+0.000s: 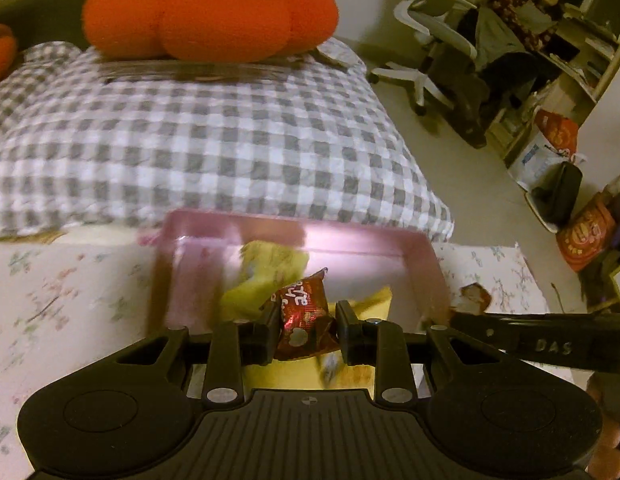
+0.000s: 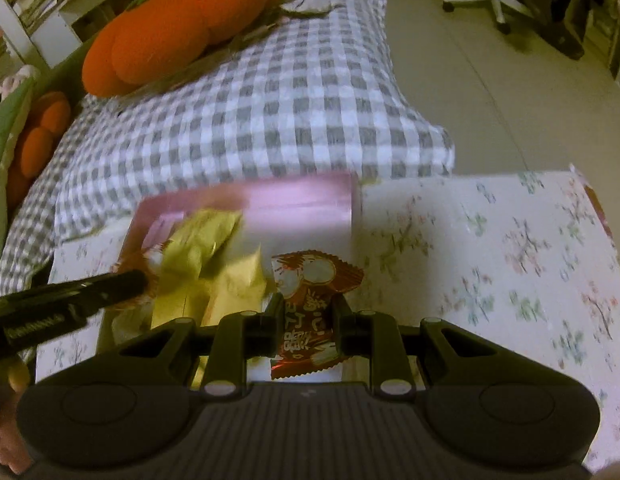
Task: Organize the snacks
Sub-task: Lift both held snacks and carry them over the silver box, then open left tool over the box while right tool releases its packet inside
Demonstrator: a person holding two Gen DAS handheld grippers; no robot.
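A red snack packet [image 1: 299, 318] is clamped between the fingers of my left gripper [image 1: 305, 312], just above the near part of a pink tray [image 1: 293, 224]. Several yellow snack packets [image 1: 265, 276] lie in that tray. My right gripper [image 2: 308, 300] is shut on a second red packet [image 2: 314, 280], held at the tray's [image 2: 301, 196] right near corner, next to the yellow packets [image 2: 197, 248]. Each gripper shows from the side in the other's view: the right gripper [image 1: 456, 318] with its packet [image 1: 476, 298], and the left gripper [image 2: 137, 278] over the tray. Both views are motion-blurred.
The tray sits on a table with a floral cloth [image 2: 490, 248]. Behind it lies a checked quilt [image 1: 213, 140] with an orange pumpkin cushion [image 1: 209, 8] on it. A person sits on an office chair [image 1: 426, 28] at the far right, with bags [image 1: 582, 232] on the floor.
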